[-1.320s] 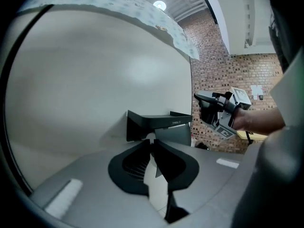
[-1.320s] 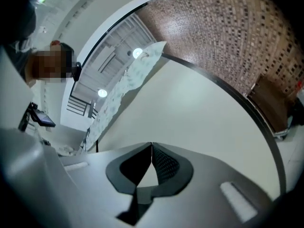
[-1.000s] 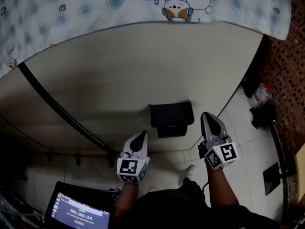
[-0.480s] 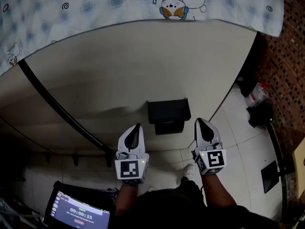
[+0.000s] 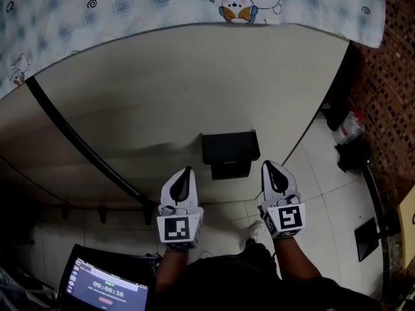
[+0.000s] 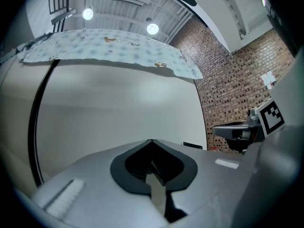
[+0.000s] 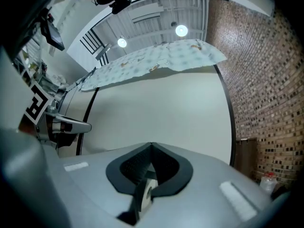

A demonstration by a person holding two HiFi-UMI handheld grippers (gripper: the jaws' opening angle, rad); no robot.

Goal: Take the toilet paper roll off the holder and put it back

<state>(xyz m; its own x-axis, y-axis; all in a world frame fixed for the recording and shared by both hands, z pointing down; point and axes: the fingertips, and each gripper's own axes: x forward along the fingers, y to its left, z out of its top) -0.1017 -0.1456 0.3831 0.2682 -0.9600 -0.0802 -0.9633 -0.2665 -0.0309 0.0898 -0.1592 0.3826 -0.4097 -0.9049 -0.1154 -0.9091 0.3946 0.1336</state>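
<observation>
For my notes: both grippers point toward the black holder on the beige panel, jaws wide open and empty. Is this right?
Not quite: the jaws of the left gripper and right gripper are shut, as both gripper views show. They do point toward the black holder on the beige panel, empty.

I'd call this a mocked-up recording corner in an industrial hall. A bare beige panel [image 5: 181, 89] stands at 12 o'clock, with a cartoon-print cloth [image 5: 162, 5] draped over its top and a black holder [image 5: 228, 149] fixed to it. A raw brick wall [image 5: 389, 76] runs at 3 o'clock above pale floor tiles [image 5: 331, 173]. A timer screen [image 5: 107, 289] glows at 7 o'clock. Round lamps [image 6: 152, 29] shine among exposed ceiling beams.
</observation>
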